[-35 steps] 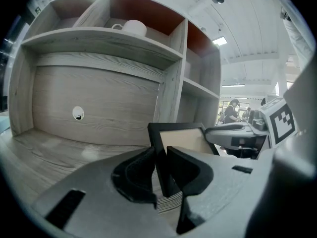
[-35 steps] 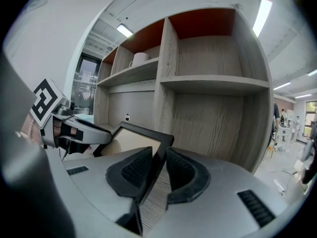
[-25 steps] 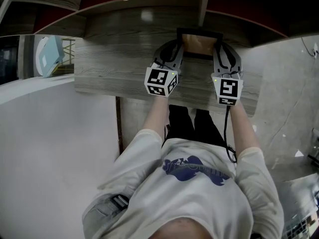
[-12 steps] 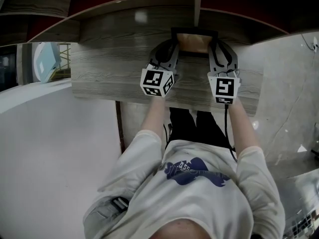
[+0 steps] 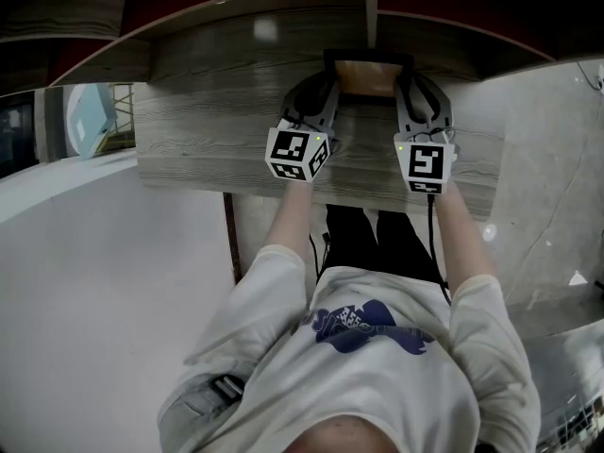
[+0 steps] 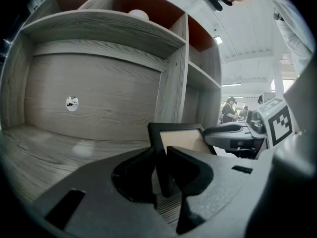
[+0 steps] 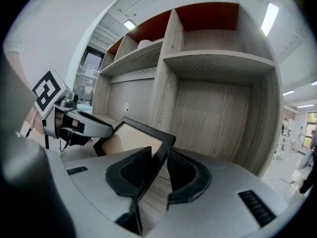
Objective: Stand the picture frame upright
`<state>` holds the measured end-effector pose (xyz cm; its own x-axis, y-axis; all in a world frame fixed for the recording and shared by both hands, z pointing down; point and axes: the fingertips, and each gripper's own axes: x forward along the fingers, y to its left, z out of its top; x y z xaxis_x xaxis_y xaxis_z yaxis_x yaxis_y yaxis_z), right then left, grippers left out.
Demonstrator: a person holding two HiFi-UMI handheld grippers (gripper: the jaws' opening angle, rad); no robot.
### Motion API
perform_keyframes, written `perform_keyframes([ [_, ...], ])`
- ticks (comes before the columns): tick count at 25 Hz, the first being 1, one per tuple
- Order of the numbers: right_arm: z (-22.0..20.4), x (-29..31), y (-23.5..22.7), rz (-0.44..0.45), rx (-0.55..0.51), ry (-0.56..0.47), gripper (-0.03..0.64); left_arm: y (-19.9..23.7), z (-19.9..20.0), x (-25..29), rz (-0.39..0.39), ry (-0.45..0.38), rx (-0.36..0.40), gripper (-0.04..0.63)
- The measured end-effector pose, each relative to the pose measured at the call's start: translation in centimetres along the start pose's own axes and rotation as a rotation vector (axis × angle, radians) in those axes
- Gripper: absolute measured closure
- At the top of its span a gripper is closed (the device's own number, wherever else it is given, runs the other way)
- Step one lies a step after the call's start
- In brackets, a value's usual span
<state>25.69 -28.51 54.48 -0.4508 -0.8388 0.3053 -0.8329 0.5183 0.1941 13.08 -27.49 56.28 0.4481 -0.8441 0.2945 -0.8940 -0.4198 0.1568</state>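
Picture frame (image 5: 370, 78): black-edged with a tan face, at the upper middle of the head view, over the wooden shelf (image 5: 208, 130) close to its back wall; raised steeply, its face turned toward the person. Its lower edge is hidden behind the tongs.
Left tongs (image 6: 161, 157): jaws narrow, closed on the frame's left black edge, which runs up between the two pads in the lower middle of the left gripper view.
Right tongs (image 7: 159, 162): jaws narrow, clamped on the frame's right black edge; in the right gripper view the edge slants up to the left between the pads.
Tongs together: one on each side of the frame, level with each other in the head view, their marker cubes (image 5: 302, 154) toward the person.
Shelf unit: grey wood grain, with an upright divider (image 6: 173, 88) just behind the frame and red-backed compartments at the upper edge.
Person: white shirt (image 5: 377, 366) with a blue print, filling the lower middle of the head view.
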Motion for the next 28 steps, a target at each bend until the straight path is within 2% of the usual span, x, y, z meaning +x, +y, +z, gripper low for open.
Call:
perform_keyframes([
  [15,-0.9,0.7,0.0,-0.009,-0.050,0.000,0.517,0.3,-0.7,0.9,-0.008,0.014,0.024,0.514],
  [28,-1.4,0.8,-0.1,-0.027,-0.029,0.014,0.518,0.5,-1.1,1.4,0.002,0.031,0.029,0.515],
])
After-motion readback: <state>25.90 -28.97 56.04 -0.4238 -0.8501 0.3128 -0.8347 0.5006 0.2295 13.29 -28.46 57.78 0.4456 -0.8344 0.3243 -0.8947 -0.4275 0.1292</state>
